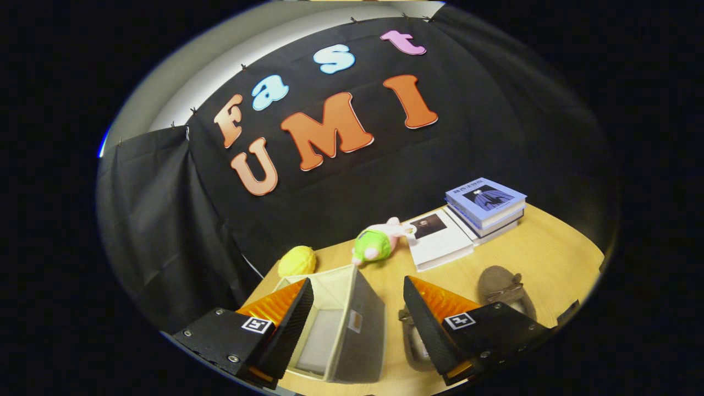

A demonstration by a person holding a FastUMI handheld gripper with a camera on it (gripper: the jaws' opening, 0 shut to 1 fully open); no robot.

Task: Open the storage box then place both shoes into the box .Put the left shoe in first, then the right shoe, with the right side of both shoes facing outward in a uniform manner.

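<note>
A grey fabric storage box [352,324] stands open-topped on the wooden table [544,258], its pale inside showing bare. It lies between my fingers, nearer the left one. My gripper [357,294] is open and hovers above it, holding nothing. Two grey-brown flat shoes lie to the right of the box. One shoe [503,289] with a small bow shows beyond my right finger. The other shoe [413,344] lies close beside the box, partly hidden under the right finger.
Beyond the box lie a yellow round plush [297,261] and a green-and-pink plush toy [377,242]. Farther right, a white book [440,239] lies flat next to a stack of books [487,204] with a blue one on top. Black cloth walls close the back and left.
</note>
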